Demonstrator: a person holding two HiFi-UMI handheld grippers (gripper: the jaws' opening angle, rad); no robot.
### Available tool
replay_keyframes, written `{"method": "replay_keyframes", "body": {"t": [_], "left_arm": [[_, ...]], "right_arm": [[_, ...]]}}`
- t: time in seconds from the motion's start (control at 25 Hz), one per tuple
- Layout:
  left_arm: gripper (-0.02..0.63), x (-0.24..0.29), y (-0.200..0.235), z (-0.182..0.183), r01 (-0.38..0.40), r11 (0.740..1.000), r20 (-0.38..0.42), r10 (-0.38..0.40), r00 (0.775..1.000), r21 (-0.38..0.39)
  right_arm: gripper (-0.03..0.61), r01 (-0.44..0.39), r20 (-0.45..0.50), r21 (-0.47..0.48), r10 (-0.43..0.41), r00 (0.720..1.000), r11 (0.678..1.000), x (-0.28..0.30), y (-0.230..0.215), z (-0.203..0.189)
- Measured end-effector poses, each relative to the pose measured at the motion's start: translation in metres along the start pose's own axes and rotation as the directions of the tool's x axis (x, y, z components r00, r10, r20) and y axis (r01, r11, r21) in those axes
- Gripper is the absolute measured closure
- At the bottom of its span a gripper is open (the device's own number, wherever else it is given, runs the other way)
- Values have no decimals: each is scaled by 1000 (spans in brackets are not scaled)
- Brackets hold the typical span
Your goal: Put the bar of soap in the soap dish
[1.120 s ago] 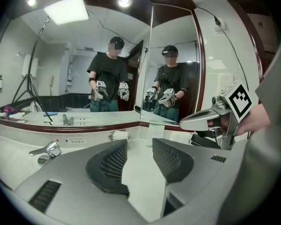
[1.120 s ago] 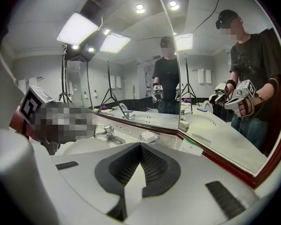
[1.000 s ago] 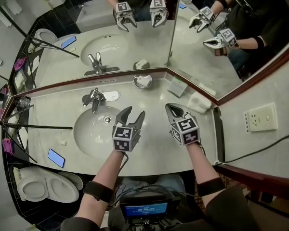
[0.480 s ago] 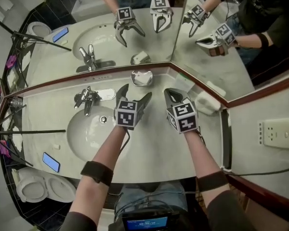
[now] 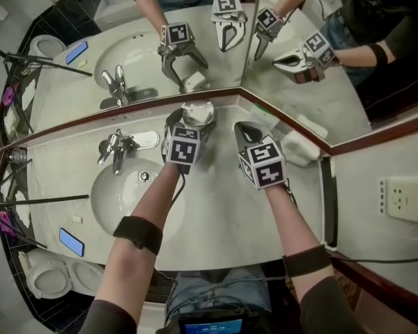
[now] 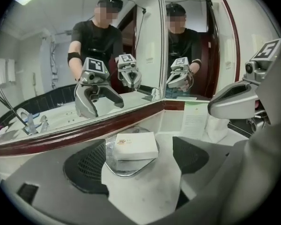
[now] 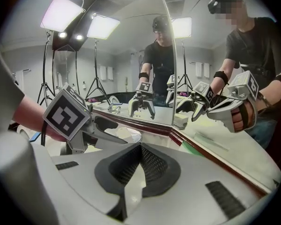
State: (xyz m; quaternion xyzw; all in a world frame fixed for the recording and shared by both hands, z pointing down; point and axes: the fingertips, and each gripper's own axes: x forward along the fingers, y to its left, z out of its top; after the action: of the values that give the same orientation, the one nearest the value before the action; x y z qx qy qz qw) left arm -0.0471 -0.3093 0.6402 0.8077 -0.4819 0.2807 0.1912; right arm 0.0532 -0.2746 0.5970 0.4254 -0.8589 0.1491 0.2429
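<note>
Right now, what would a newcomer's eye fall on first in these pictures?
The white bar of soap lies on the shiny soap dish by the mirror, between the jaws of the left hand-held gripper, which have just been opening. To its right, the right hand-held gripper is shut and empty.

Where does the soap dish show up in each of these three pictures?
Head view: soap dish top centre, between the open jaws of the left gripper.
Left gripper view: centre, under the boxed soap.
Right gripper view: left of centre, behind the left gripper.
Shared landmark: the red-brown mirror ledge just behind it.
</note>
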Motion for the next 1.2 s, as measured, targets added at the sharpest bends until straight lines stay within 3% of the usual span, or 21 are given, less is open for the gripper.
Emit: {"method": "replay_keyframes", "body": {"t": [0.24,0.36,0.44,0.84,1.2], "left_arm": [[171,15,5,-6,-4,1000,-56,5,998,8],[258,17,6,-10,3,1000,-69,-2,998,15],[281,16,5,-10,10,1000,-69,-9,998,21],[287,-4,3,-7,-2,1000,-25,2,1000,6],[287,-85,-26,-3,24,1000,44,-24,999,7]], "right_arm": [[558,-11,-3,13,11,1000,1000,-2,0,-9],[558,-16,-4,16,16,1000,1000,-4,1,-12],[558,-19,-7,15,19,1000,1000,-5,1,-14],[558,-30,-25,11,30,999,999,-13,6,-23],[558,-82,-30,-8,82,996,997,-45,41,-11]]}}
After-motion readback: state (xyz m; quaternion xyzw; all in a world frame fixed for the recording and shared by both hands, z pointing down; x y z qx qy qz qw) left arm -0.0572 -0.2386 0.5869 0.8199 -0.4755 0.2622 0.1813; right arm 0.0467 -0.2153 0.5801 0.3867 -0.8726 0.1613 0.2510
